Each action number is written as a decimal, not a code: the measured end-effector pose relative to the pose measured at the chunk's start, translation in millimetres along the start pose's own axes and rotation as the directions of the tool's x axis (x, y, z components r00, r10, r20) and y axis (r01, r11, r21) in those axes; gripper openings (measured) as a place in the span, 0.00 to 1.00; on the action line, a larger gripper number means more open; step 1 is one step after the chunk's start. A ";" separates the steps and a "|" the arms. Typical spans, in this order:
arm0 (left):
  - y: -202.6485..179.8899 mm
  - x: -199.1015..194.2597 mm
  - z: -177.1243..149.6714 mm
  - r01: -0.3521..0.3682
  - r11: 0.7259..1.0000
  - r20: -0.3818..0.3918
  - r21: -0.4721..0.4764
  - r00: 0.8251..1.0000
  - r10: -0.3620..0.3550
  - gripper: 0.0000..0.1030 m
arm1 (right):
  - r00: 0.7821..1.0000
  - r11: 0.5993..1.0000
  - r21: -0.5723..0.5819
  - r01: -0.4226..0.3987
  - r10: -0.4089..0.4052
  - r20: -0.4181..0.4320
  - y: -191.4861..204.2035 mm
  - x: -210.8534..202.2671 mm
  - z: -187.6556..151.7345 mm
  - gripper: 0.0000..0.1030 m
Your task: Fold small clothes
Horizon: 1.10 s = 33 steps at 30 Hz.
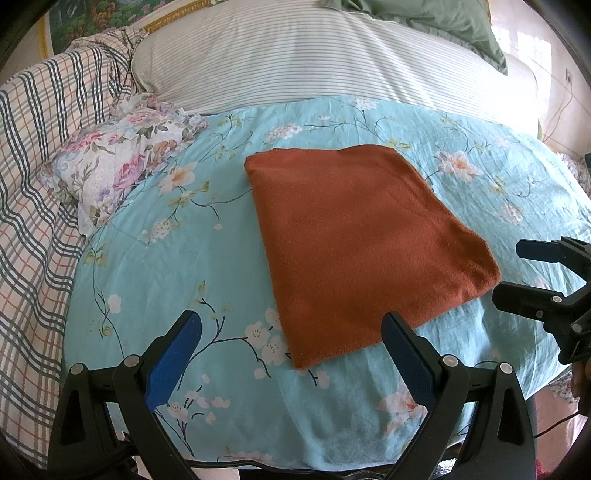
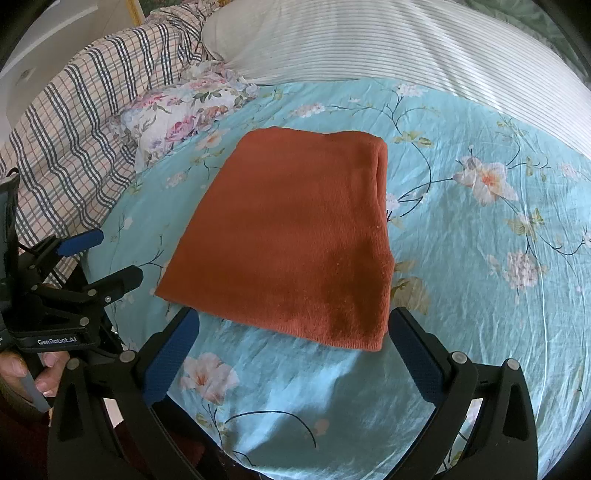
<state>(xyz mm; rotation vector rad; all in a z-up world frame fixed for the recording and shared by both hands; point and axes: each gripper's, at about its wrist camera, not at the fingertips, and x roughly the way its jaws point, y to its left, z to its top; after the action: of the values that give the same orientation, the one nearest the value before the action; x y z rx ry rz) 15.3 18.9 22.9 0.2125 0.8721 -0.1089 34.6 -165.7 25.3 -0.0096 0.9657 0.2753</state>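
Observation:
A rust-orange garment [image 1: 354, 240] lies folded into a flat rectangle on the light-blue floral sheet [image 1: 184, 258]; it also shows in the right wrist view [image 2: 295, 236]. My left gripper [image 1: 291, 325] is open and empty, just short of the garment's near corner. It shows at the left edge of the right wrist view [image 2: 107, 258]. My right gripper [image 2: 291, 321] is open and empty, at the garment's near edge. It shows at the right edge of the left wrist view [image 1: 517, 273], beside the garment's right corner.
A floral pillow [image 1: 118, 158] lies left of the garment, with a plaid blanket [image 1: 33, 184] beyond it. A striped pillow [image 1: 314, 62] and a green pillow [image 1: 443, 22] lie at the back. The bed's edge is near me.

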 end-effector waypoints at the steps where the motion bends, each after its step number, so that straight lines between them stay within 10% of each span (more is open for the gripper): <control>1: -0.4 -0.1 0.0 0.000 1.000 0.000 0.000 1.000 0.000 0.95 | 1.000 1.000 0.000 0.001 -0.001 0.001 0.7 -0.5 0.5 0.99; 33: 1.6 0.6 6.3 0.003 1.000 0.001 0.007 1.000 -0.003 0.95 | 1.000 1.000 0.017 0.004 -0.004 0.018 7.7 -4.0 3.0 0.99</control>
<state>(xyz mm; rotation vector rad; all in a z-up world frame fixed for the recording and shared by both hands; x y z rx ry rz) 20.7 19.0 26.6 0.2179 0.8716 -0.1145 33.1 -158.8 31.1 0.0067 0.9499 0.2628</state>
